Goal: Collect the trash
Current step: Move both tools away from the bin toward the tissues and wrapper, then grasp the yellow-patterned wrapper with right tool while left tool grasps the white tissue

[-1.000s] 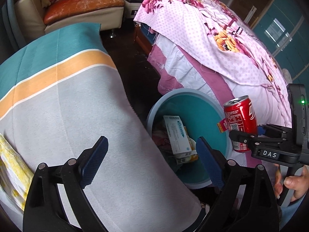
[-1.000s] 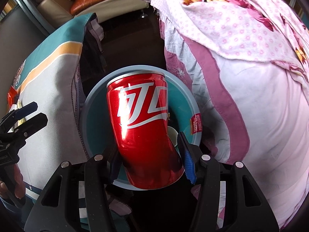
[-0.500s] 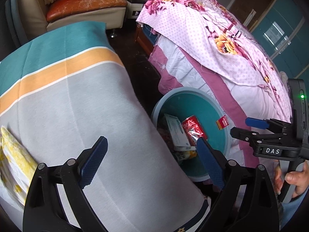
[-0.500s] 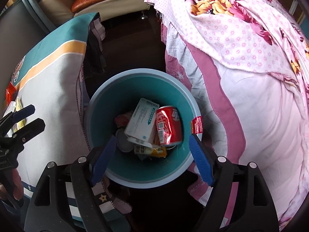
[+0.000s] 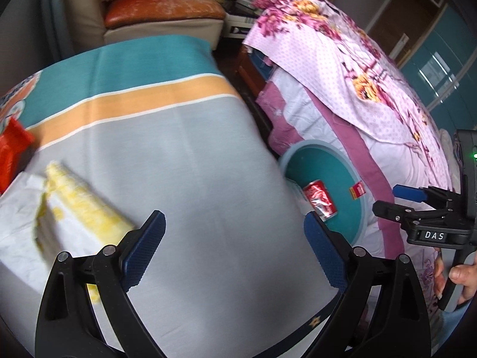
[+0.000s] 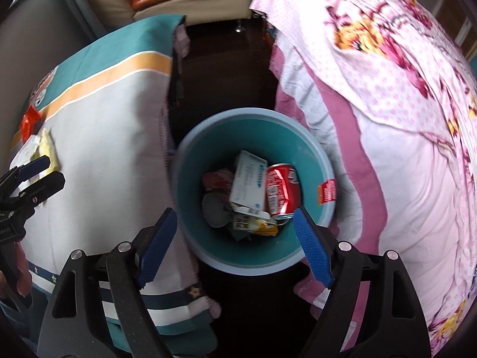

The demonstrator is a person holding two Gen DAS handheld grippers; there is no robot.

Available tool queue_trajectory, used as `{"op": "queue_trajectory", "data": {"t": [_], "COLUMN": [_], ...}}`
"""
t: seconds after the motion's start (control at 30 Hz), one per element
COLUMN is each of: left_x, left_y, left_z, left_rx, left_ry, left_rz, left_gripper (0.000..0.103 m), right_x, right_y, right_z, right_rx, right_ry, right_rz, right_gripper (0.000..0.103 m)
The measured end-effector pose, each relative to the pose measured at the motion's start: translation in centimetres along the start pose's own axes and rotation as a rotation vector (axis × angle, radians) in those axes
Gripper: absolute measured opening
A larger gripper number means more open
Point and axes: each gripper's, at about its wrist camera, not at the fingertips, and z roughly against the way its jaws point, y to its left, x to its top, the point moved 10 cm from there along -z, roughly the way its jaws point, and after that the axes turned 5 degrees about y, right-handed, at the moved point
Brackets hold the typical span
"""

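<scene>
A teal trash bin stands on the floor between two beds; it also shows in the left wrist view. Inside lie a red soda can, a white carton and other scraps. The can shows in the left wrist view too. My right gripper is open and empty above the bin's near rim. My left gripper is open and empty above the striped bed cover. A yellow-and-white wrapper and a red packet lie on that cover at the left.
A bed with pink floral bedding flanks the bin on the right. A dark floor strip runs between the beds. An orange-cushioned sofa stands at the back. The right gripper shows in the left wrist view.
My right gripper opened and the red can dropped into the bin. My left gripper swung left over the striped cover, bringing the wrapper and red packet into view.
</scene>
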Motion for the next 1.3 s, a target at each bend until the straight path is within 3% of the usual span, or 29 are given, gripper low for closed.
{"op": "queue_trajectory", "data": {"t": [0.37,0.63,0.8,1.03,1.23,1.27,1.3], "left_x": [-2.4,-3.7,-4.3,-4.8,-4.9,-5.0,-5.1], "left_y": [9.3,17.7,21.9,22.7,22.7,22.7,23.0], "left_z": [4.7,8.5,8.6,5.9,5.2,5.2,5.1], "left_rx": [0.075,0.216,0.263,0.273,0.327,0.335,0.355], "left_ry": [-0.046,-0.103,-0.093,-0.037,-0.056,-0.058,-0.053], "left_rz": [0.089,0.126,0.181,0.174,0.15,0.151,0.149], "left_gripper": [0.094,0.094,0.094,0.094,0.094,0.089,0.077], "right_x": [0.4,0.7,0.7,0.4,0.5,0.5,0.6], "right_y": [9.4,16.3,20.1,22.2,22.6,22.6,22.6], "right_z": [0.8,0.2,-1.4,-2.6,-3.5,-3.6,-3.8], "right_rx": [0.008,0.031,0.039,0.058,0.065,0.067,0.067], "right_ry": [0.001,0.015,0.038,0.057,0.068,0.07,0.071], "right_rz": [0.15,0.25,0.328,0.37,0.376,0.376,0.376], "right_gripper": [0.076,0.076,0.076,0.076,0.076,0.076,0.076]}}
